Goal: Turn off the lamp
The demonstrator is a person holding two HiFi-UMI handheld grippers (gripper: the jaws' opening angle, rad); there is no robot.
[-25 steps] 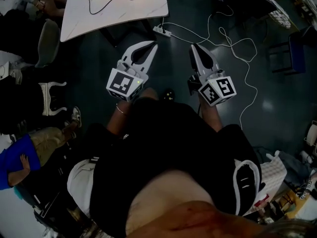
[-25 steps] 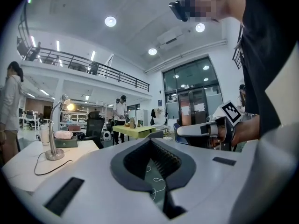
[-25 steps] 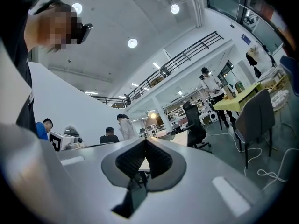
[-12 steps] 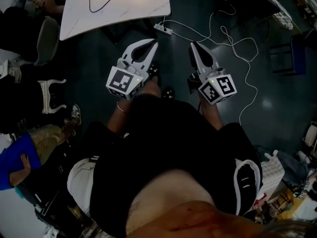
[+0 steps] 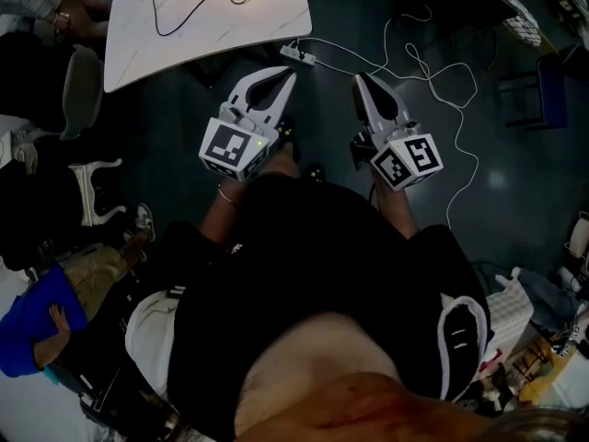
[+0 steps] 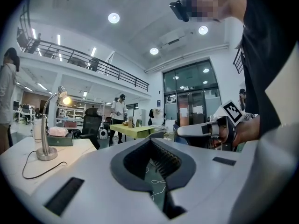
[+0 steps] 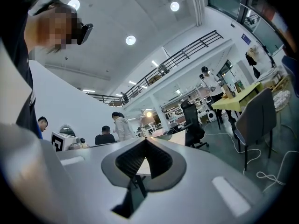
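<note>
Glowing on the table point(image 5: 230, 26), the lamp point(image 6: 46, 154) is standing upright, stem vertical, well ahead and off to the left of the left tongs point(image 5: 288, 74), which are lying nearer it than the right tongs point(image 5: 360, 82); both pairs are clenching shut on nothing, so the left looks the handier reach.

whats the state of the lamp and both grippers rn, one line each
lamp: on, bulb glowing, standing upright on the white table
left gripper: shut, nothing between its jaws
right gripper: shut, nothing between its jaws
</note>
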